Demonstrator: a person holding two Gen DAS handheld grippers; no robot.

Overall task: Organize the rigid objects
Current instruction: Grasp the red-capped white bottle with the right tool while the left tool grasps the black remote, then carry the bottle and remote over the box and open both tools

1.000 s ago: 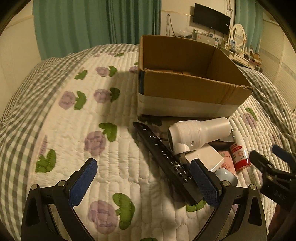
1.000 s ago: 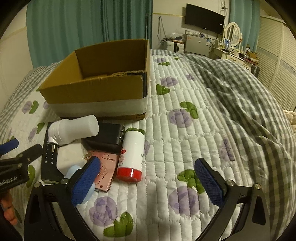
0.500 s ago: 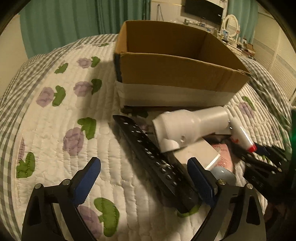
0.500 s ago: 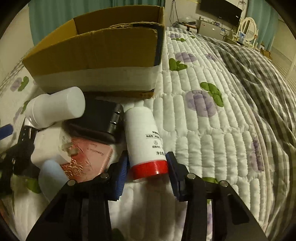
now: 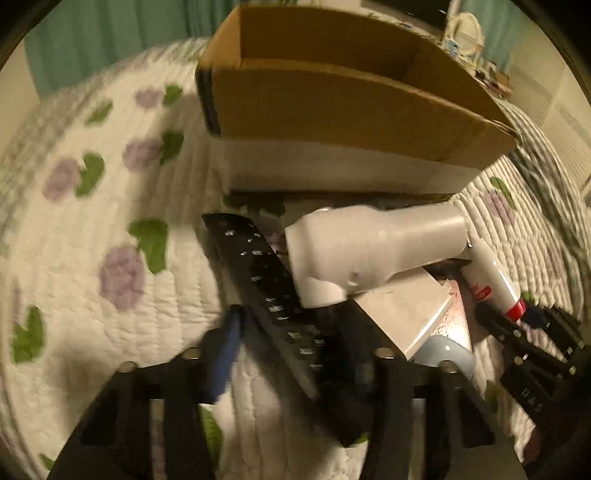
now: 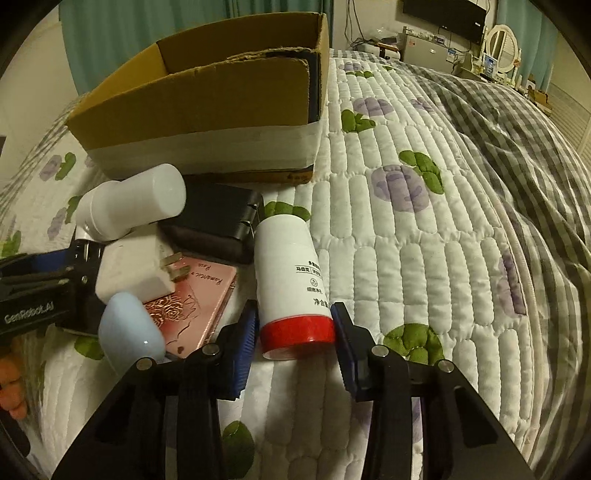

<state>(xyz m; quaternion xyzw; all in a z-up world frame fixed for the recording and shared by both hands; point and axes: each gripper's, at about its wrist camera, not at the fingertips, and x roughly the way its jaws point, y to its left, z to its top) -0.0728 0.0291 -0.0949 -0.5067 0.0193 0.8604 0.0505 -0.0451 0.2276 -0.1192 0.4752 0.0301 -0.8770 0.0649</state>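
Note:
An open cardboard box [image 5: 332, 110] [image 6: 207, 107] stands on the quilted bed. In front of it lies a pile: a black remote [image 5: 266, 288], a white tube-shaped device [image 5: 373, 251] [image 6: 133, 206], a white charger [image 6: 136, 266], a black adapter [image 6: 218, 225], a pink case [image 6: 195, 299], a pale blue case [image 6: 129, 332]. My left gripper [image 5: 291, 343] has closed around the remote's near end. My right gripper [image 6: 293, 332] is shut on the red-capped white bottle [image 6: 291, 280] [image 5: 495, 284], which lies on the quilt.
The flowered white quilt [image 6: 424, 240] stretches to the right, with a grey checked blanket [image 6: 535, 155] beyond. Teal curtains [image 6: 147, 33], a TV [image 6: 443, 14] and a dresser stand at the back. The left gripper also shows at the left edge of the right wrist view [image 6: 40, 291].
My left gripper moved forward and closed from wide open onto the remote. My right gripper moved in and closed on the bottle's red cap end.

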